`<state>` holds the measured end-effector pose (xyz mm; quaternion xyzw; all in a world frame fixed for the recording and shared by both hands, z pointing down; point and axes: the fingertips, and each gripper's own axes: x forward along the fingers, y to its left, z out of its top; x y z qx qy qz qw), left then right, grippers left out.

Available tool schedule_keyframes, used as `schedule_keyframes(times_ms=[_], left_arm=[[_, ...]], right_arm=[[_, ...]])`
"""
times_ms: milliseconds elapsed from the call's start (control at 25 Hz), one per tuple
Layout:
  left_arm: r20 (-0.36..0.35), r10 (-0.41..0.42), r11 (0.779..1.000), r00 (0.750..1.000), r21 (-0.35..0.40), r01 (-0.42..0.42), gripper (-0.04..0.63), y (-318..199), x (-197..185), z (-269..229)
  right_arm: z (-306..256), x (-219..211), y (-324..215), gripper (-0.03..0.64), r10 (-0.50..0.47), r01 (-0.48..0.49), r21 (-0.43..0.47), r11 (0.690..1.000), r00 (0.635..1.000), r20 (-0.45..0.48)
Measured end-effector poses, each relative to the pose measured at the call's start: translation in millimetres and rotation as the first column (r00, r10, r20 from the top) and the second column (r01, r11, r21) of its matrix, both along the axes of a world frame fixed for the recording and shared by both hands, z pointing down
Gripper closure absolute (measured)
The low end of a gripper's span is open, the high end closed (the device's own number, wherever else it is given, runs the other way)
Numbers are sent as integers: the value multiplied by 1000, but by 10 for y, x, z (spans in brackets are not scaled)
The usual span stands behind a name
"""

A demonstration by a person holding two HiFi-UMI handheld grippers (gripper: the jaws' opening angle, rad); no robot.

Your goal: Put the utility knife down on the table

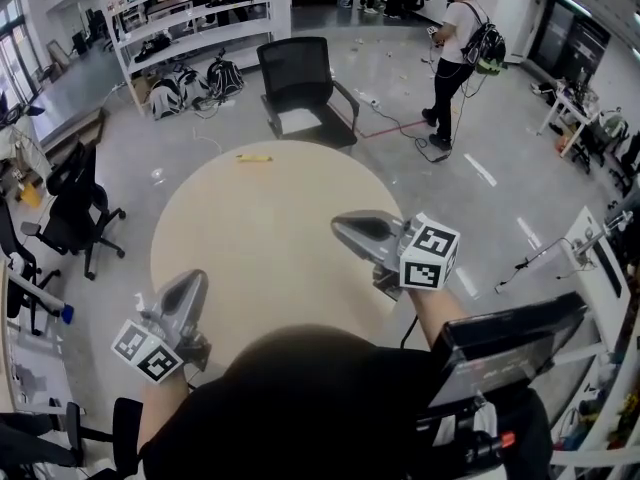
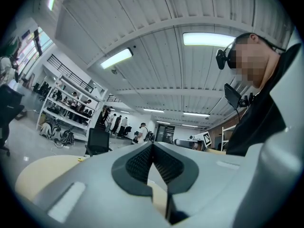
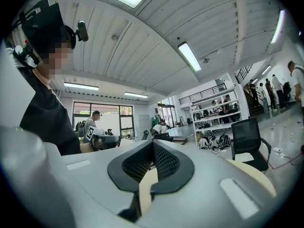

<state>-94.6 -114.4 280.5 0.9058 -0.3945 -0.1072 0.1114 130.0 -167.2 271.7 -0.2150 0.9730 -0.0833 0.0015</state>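
Observation:
A yellow utility knife (image 1: 254, 158) lies at the far edge of the round beige table (image 1: 260, 258), well away from both grippers. My left gripper (image 1: 197, 278) hovers over the table's near left edge, shut, with nothing between its jaws. My right gripper (image 1: 338, 225) hangs over the right part of the table, also shut and empty. In the left gripper view the dark pads (image 2: 142, 163) meet at the tip and the table shows behind them. The right gripper view shows its own pads (image 3: 164, 161) closed the same way.
A black office chair (image 1: 300, 93) stands just beyond the table, another (image 1: 70, 208) to the left. A person with a backpack (image 1: 455, 58) stands on the floor at the back right. White shelves (image 1: 190, 18) line the back left. A dark screen (image 1: 500, 343) sits near my right side.

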Motion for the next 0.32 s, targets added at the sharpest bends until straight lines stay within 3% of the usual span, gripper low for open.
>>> schedule_keyframes(times_ms=[320], left_arm=[[-2, -1, 1000, 1000, 1, 1, 597, -121, 98, 33]], right_arm=[[69, 79, -142, 604, -6, 6, -12, 1000, 1000, -3]])
